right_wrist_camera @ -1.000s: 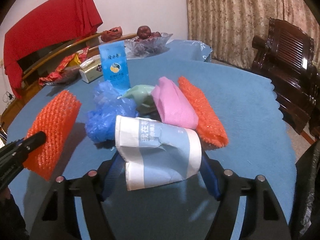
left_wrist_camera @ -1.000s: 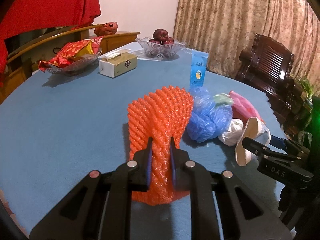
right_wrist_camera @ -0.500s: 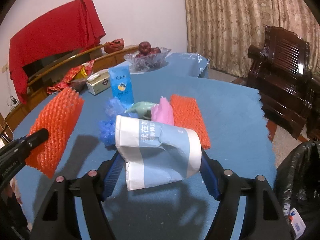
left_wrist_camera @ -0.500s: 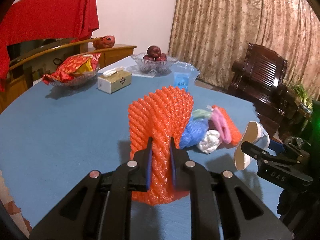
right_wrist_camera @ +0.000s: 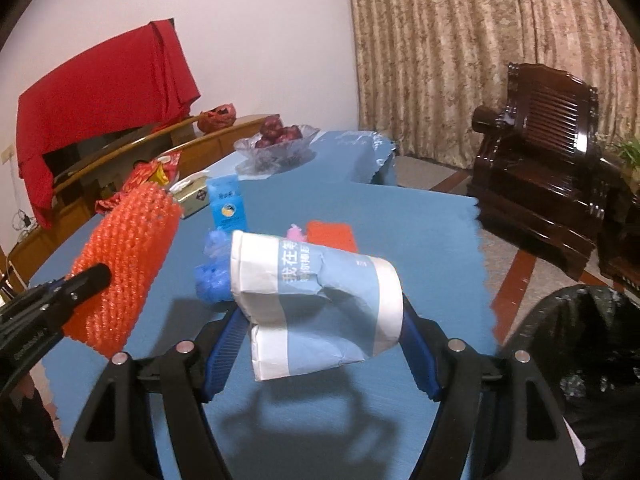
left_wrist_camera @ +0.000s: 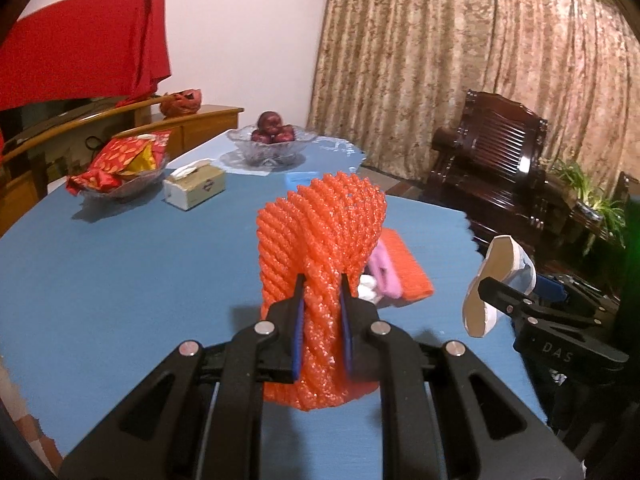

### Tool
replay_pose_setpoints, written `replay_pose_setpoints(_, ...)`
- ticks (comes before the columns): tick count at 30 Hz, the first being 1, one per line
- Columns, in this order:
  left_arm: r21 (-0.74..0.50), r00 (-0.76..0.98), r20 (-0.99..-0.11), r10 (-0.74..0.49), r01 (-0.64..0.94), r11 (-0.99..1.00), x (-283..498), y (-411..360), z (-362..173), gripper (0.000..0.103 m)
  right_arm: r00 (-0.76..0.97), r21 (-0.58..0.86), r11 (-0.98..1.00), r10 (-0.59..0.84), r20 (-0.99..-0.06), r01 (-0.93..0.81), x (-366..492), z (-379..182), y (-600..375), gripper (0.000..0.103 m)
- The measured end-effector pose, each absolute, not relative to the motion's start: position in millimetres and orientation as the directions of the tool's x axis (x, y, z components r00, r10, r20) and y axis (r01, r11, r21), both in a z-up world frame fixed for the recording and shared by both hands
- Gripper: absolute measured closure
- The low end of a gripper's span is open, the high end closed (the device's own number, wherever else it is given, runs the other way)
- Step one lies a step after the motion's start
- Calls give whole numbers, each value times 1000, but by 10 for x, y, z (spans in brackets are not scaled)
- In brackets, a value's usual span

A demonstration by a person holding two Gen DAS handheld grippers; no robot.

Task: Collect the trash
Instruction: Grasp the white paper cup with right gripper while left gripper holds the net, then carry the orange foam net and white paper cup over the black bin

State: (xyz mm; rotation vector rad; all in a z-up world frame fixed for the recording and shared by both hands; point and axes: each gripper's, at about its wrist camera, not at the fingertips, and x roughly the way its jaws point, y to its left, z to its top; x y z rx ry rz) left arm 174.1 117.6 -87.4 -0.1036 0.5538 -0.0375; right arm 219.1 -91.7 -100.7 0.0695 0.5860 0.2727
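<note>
Left gripper [left_wrist_camera: 321, 312] pinches a ribbed orange foam net sleeve [left_wrist_camera: 320, 240], lifted above the blue table [left_wrist_camera: 120, 264]. Right gripper [right_wrist_camera: 320, 344] clamps a crumpled blue-and-white paper cup [right_wrist_camera: 316, 300], apparently clear of the tabletop. Black-lined bin [right_wrist_camera: 580, 360] sits low right.

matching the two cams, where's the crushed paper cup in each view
Left wrist: the cup is at the right edge, seen end-on, in the right tongs.
Right wrist: the cup is at centre, crushed between the tongs' fingers.
Shared landmark: the fruit bowl at the table's far end.
</note>
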Motion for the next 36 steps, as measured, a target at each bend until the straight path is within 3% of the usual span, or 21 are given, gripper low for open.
replay_pose_setpoints(36, -136, 725, -519, -454, 454, 881, 1849, -1255, -928, 89, 830, 93, 977, -110, -548, 191, 1477, -998, -3160, 32)
